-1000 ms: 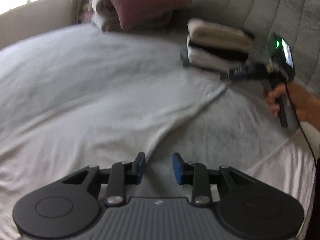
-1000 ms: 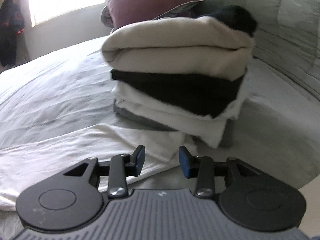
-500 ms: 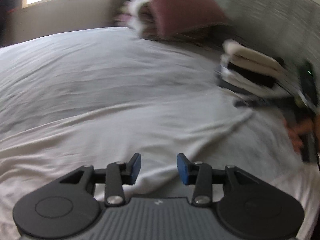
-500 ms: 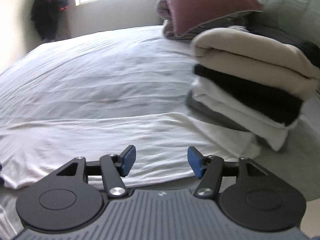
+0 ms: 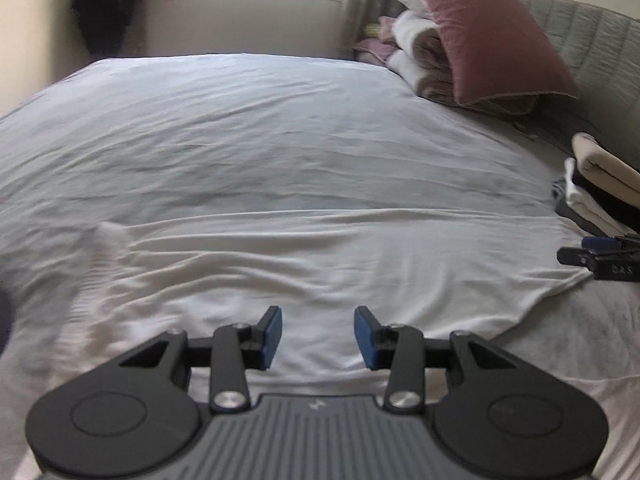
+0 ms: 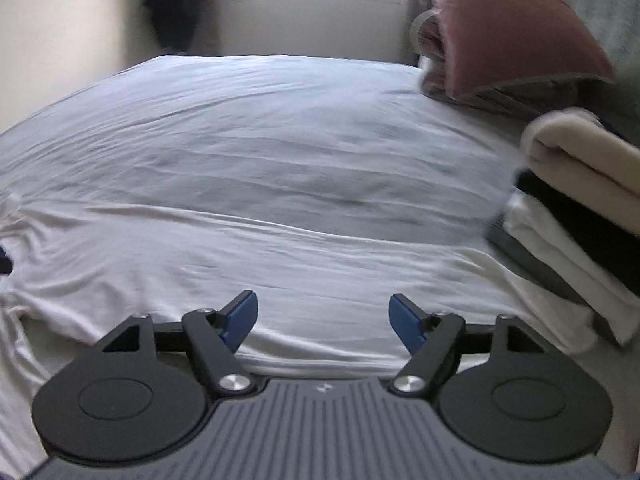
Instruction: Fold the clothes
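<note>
Your white shirt (image 5: 320,264) lies spread flat across the bed (image 5: 240,128), its near edge under both claws. The left claw (image 5: 318,338) stands partly open with nothing between its pads; the right claw (image 6: 323,320) is opening wide, also empty. If you pinch now you may catch the sheet along with the shirt (both are pale and wrinkled, hard to separate), dragging the bedding into the fold. The stack (image 6: 580,208) sits just beside the shirt's right end, so a careless right sweep could topple it. Uneven grips would skew the fold.
</note>
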The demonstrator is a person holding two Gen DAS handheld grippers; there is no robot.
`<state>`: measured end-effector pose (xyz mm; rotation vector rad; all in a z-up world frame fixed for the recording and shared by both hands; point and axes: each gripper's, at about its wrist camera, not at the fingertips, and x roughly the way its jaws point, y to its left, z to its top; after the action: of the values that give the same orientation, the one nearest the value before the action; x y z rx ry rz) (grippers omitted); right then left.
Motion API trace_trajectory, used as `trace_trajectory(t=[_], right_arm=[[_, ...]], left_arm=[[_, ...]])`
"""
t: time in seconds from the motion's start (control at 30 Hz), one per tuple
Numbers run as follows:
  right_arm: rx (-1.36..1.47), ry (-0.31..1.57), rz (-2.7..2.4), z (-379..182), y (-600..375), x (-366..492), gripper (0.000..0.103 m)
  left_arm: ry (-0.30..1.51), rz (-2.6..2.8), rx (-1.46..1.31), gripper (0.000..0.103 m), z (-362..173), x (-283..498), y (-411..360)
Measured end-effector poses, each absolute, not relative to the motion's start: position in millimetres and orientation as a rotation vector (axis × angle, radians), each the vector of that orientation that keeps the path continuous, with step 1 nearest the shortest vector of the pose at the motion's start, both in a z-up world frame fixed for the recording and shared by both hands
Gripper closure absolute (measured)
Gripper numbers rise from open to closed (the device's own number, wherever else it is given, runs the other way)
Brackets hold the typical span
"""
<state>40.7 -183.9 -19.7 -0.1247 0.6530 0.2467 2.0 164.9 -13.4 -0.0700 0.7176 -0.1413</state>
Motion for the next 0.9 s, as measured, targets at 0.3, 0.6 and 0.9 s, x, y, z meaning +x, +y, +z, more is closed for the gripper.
trace_trajectory(t=[0.3, 0.6, 0.9], right_arm=[[-0.185, 0.635, 0.461, -2, -116, 35, 0.001], [-0.250, 0.606, 0.606, 11, -24, 58, 0.000], [-0.257, 0.657, 0.691, -6, 54, 102, 0.000]], left_arm=[[0.675, -0.080, -0.084, 0.012, -21, -21, 211], [0.656, -0.125, -0.170, 0.016, -26, -41, 248], [0.650, -0.184, -0.211, 0.024, -31, -45, 264]])
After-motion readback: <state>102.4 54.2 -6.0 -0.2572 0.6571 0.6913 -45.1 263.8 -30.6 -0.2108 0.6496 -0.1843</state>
